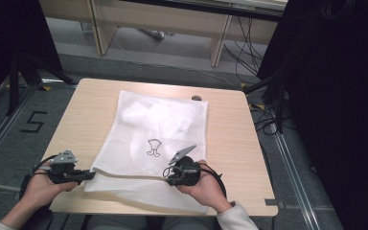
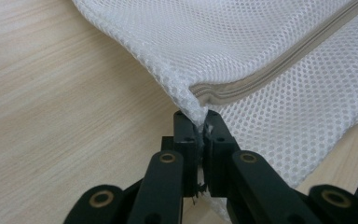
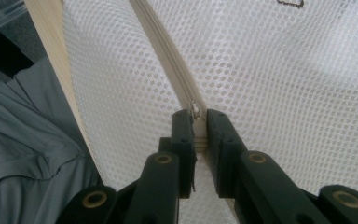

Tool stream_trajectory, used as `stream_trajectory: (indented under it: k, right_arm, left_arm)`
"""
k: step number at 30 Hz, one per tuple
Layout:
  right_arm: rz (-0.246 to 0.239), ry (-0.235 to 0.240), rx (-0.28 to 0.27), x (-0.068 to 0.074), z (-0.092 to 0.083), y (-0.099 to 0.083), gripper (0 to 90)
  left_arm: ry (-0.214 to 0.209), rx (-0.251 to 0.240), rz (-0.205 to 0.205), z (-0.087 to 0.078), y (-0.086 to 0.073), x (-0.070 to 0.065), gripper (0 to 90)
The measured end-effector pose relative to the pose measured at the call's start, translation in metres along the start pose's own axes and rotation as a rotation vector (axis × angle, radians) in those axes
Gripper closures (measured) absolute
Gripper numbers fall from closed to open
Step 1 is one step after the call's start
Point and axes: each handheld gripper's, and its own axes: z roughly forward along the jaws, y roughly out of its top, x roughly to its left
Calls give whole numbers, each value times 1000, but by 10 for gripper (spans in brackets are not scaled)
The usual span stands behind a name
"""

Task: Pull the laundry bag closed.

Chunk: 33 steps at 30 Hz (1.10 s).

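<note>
A white mesh laundry bag (image 1: pixel 158 124) lies flat on the light wooden table (image 1: pixel 230 139), with a small dark print at its middle. A beige zipper (image 2: pixel 279 65) runs along its near edge. My left gripper (image 1: pixel 90 176) is at the bag's near left corner. Its jaws (image 2: pixel 198 122) are shut on the mesh corner at the zipper's end. My right gripper (image 1: pixel 167 173) rests on the bag's near edge, further right. Its jaws (image 3: pixel 196 119) are shut on the zipper pull, and the zipper (image 3: pixel 165 51) runs away from them across the mesh (image 3: pixel 284 70).
A small dark object (image 1: pixel 196 98) sits at the table's far edge. Bare wood lies right of the bag. Beyond the table are wooden desk legs (image 1: pixel 218 45) and cables on the floor. Black curtains (image 1: pixel 335 96) hang at right. Grey clothing (image 3: pixel 28 154) shows below the table edge.
</note>
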Motion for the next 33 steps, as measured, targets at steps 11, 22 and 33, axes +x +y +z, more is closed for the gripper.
stream_trajectory:
  k: [11,22,33]
  right_arm:
    - [15,6,2,-3,-4,-5,823]
    - [11,0,5,-3,-6,-10,823]
    - [15,2,14,-6,-8,-15,823]
  left_arm:
    - [3,-9,-13,1,0,-1,850]
    - [11,-21,-14,2,-1,-1,850]
    - [5,-7,-8,1,0,0,850]
